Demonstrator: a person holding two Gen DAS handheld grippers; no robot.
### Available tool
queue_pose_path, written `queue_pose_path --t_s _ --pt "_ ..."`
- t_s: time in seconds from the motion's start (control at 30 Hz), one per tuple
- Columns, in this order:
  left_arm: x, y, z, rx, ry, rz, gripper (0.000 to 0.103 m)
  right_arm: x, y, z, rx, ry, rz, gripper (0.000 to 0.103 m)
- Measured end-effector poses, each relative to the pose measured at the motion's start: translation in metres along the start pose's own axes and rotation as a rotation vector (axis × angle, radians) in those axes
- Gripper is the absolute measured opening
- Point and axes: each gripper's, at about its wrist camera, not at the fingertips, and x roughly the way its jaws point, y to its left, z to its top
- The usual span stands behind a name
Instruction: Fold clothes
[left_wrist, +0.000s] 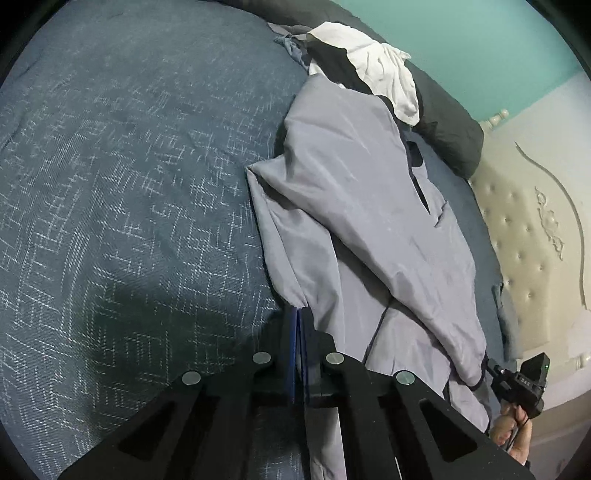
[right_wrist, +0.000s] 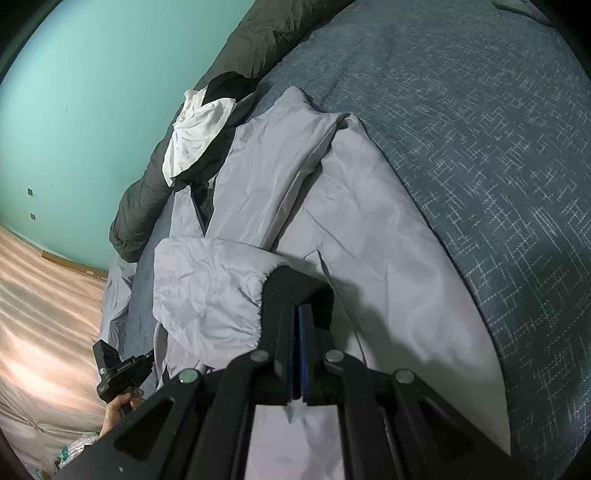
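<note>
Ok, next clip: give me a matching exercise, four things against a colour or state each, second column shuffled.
Things:
1. jacket
2. white garment
3. left gripper
4. bedspread

Descriptions:
A. dark blue with pale crosshatch
B. crumpled at the far end, by the dark pillow
C. light grey, spread on the bed
D. shut on a pinch of grey fabric

Pairs: 1-C, 2-B, 3-D, 4-A

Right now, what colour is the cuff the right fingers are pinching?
Black, ribbed cuff on the pale grey jacket; clearest in the right wrist view.
</note>
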Motion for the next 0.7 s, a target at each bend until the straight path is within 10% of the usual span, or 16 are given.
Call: queue_pose_path --t_s 0.5,0.7 --pt "0.004 -0.006 0.003 0.136 0.009 0.282 0.0 -0.003 -0.002 0.0 0.012 -0.001 0.011 0.002" --pt "-0.018 -0.008 -0.002 0.042 -0.006 0.073 0.001 -0.005 -0.003 0.002 0.019 -0.002 0.019 0.002"
